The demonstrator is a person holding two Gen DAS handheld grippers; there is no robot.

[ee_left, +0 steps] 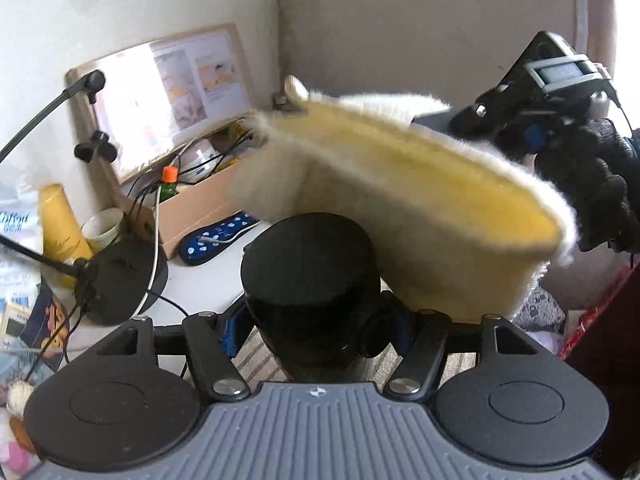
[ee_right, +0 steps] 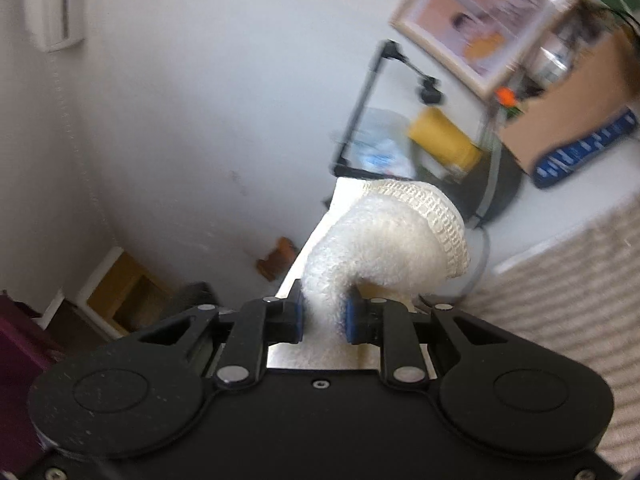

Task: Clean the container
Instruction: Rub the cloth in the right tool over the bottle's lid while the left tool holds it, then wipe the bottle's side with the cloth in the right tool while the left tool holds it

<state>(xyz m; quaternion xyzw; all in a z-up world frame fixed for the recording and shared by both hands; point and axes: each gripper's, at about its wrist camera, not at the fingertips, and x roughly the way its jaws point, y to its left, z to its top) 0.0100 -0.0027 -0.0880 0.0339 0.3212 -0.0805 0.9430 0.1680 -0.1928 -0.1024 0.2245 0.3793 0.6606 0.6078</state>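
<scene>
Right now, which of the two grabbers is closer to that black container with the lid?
The left. Its fingers sit on either side of the black container. The right gripper hangs up and off to the side, pinching a fluffy cloth.

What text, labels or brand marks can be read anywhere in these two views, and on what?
Nothing reads in full.
"...fRet", a guess at cut-off blue letters: clear plastic pack at the left edge.
Framed sheet against the wall: pictures and lines of print, too small.
Same frame in the right wrist view: blurred.
Small emblem on the left gripper's grey body: no letters.
</scene>
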